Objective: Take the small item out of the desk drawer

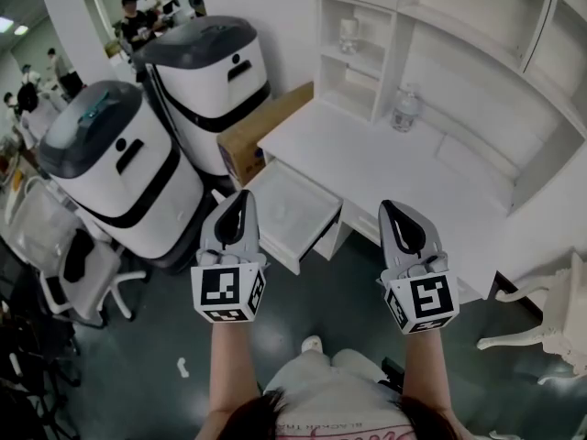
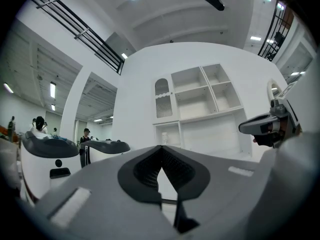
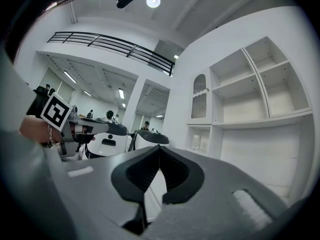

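Left gripper (image 1: 240, 198) and right gripper (image 1: 391, 207): grey moulded shells, ribbed black pads (image 2: 148, 170), both clenched empty. White desk (image 1: 367, 163) drawer (image 1: 292, 211) stands open, smooth; contents indiscernible.

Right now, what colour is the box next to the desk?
The box is brown; head view shows it best.

Beneath the desk (image 1: 367, 165) edge, drawer (image 1: 292, 211); on top, bottle (image 1: 405, 110).
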The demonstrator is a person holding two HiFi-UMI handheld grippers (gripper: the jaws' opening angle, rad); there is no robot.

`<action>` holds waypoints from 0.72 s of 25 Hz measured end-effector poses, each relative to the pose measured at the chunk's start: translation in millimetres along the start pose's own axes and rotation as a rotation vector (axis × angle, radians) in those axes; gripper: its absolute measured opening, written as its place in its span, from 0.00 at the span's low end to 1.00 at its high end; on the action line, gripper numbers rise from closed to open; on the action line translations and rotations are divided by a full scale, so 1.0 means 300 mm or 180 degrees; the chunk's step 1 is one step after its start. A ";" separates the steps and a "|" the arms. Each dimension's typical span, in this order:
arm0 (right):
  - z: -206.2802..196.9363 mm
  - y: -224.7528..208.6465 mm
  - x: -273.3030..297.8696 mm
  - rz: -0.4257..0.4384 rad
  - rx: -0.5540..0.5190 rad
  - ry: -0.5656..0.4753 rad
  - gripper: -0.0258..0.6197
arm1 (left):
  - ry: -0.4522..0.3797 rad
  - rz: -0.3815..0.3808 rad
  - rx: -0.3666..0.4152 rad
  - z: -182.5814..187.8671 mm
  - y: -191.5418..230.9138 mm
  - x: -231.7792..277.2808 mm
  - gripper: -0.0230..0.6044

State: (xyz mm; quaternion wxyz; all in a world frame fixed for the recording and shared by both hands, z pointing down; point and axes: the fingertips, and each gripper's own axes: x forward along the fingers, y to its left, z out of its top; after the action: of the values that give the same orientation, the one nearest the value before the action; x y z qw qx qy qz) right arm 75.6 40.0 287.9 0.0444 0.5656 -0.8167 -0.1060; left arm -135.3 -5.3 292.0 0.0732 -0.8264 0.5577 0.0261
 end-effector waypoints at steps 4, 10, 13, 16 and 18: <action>-0.005 -0.021 0.044 -0.0021 -0.0002 0.0028 0.04 | 0.0024 -0.0003 -0.0003 -0.009 0.025 0.038 0.05; -0.021 -0.035 0.122 0.0043 -0.0061 0.0054 0.04 | 0.0054 0.0039 0.0006 -0.027 0.059 0.088 0.05; -0.036 -0.059 0.157 0.0051 -0.0061 0.0076 0.04 | 0.0082 0.0053 -0.0005 -0.042 0.073 0.117 0.05; -0.054 -0.095 0.194 0.0035 0.0016 0.0086 0.04 | 0.0110 0.0069 -0.0024 -0.060 0.084 0.159 0.05; -0.071 -0.112 0.225 0.0047 0.0022 0.0115 0.04 | 0.0146 0.0080 -0.0026 -0.077 0.091 0.193 0.05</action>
State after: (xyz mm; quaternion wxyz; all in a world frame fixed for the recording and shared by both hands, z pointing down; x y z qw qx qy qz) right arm 86.3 -36.9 298.0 0.0579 0.5615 -0.8202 -0.0926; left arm -139.6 -71.8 305.2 0.0566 -0.8200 0.5694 0.0103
